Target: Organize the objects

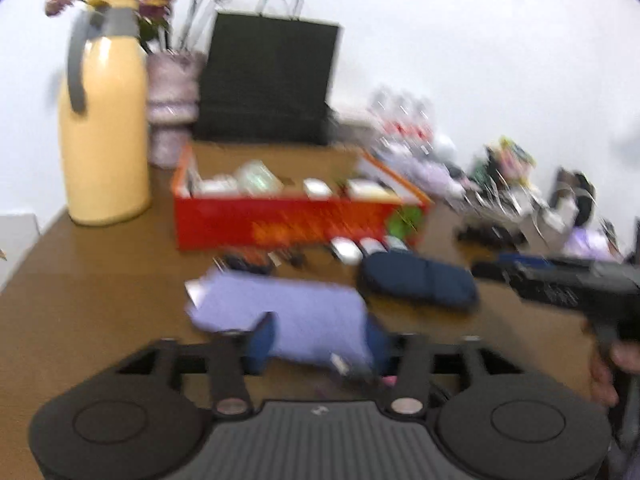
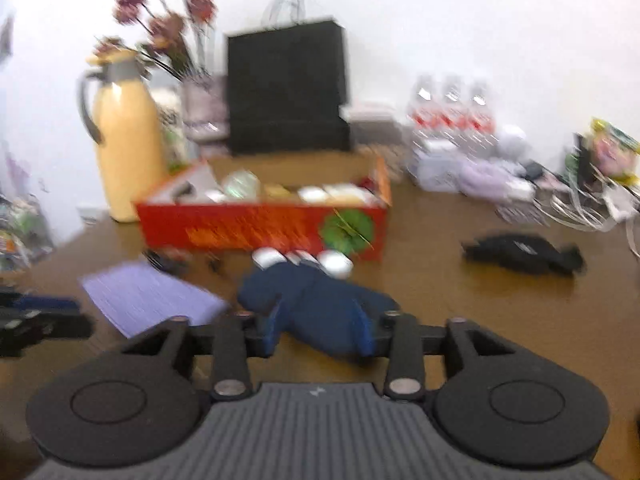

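Both views are blurred. A lavender flat packet [image 1: 288,312] lies on the brown table [image 1: 100,272]. My left gripper [image 1: 318,340] stands open just short of it, its blue-padded fingers apart; the right wrist view shows this gripper [image 2: 40,312] clear of the packet [image 2: 148,300]. To the right lies a navy zip pouch [image 2: 320,304]. My right gripper [image 2: 318,334] is open, with the pouch showing between its fingers. In the left wrist view the right gripper [image 1: 494,266] sits just off the pouch's [image 1: 416,280] right end. A red open box [image 2: 260,228] holding small items stands behind.
Small white cases [image 2: 332,262] lie in front of the red box [image 1: 280,224]. Behind it stand a yellow thermos jug [image 1: 104,128], a vase of flowers [image 1: 172,92], a black paper bag [image 1: 268,80] and water bottles [image 1: 404,120]. A black pouch [image 2: 520,254] lies at the right.
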Available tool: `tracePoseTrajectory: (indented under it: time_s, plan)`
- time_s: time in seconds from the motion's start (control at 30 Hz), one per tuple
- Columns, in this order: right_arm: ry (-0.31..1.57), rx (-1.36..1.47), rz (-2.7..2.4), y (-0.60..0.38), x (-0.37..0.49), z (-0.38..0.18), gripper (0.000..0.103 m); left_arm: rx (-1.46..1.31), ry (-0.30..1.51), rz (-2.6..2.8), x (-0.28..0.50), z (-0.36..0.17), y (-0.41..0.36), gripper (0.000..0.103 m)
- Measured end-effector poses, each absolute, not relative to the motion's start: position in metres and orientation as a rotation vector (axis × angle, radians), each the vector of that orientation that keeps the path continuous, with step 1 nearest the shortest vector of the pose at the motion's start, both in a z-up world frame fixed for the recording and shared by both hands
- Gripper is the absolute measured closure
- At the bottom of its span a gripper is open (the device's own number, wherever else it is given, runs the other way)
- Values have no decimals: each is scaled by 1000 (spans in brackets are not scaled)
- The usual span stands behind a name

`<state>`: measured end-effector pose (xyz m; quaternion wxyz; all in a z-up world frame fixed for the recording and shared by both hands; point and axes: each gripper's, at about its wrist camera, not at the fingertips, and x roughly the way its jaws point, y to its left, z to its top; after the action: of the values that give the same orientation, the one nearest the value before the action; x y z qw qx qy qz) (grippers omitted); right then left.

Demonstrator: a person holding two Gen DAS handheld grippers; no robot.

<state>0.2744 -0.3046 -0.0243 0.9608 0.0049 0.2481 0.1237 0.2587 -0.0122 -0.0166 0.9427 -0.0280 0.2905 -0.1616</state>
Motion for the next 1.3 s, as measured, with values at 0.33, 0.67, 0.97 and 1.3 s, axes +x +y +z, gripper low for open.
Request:
tracePoseTrajectory:
  time_s: [0.33,0.67,0.97,1.3]
  plan:
    - [551,-66,388,-229,366,-33,47,86,716,-336,391,-55,-11,39]
    - [646,-25,439,-203,404,-70,67,55,571,-337,371,-40,3,58]
    - [586,-124,403,-189,383,-58,95,-134,551,-309,338,-14,33,58]
    - [493,19,361,-245,231,-32,95,-158,615,-342,229,-22,30,58]
